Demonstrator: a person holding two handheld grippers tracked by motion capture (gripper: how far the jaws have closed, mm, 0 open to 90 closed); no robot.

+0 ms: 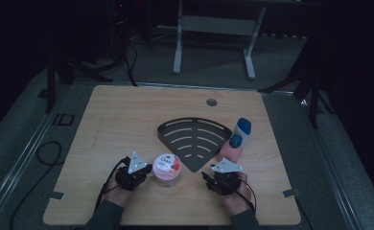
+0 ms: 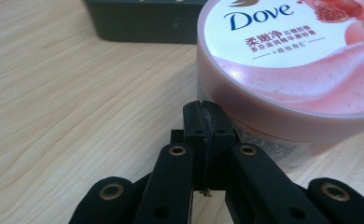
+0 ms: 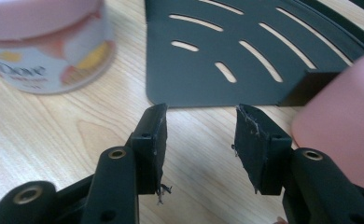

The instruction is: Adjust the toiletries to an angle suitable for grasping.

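table: one | grippers: two, left gripper and right gripper | Dove jar: one | black slotted tray: one | bottles: two, pink bottle and white bottle

Both my forearms enter from the bottom edge of the high view, sleeves dark, each hand wrapped around 1 gripper. Left gripper: jaws pressed flat together, no gap between the 2 pads, nothing pinched, body angled up and to the right. Right gripper: jaws parted with a clear gap, nothing between them, frayed pads visible.
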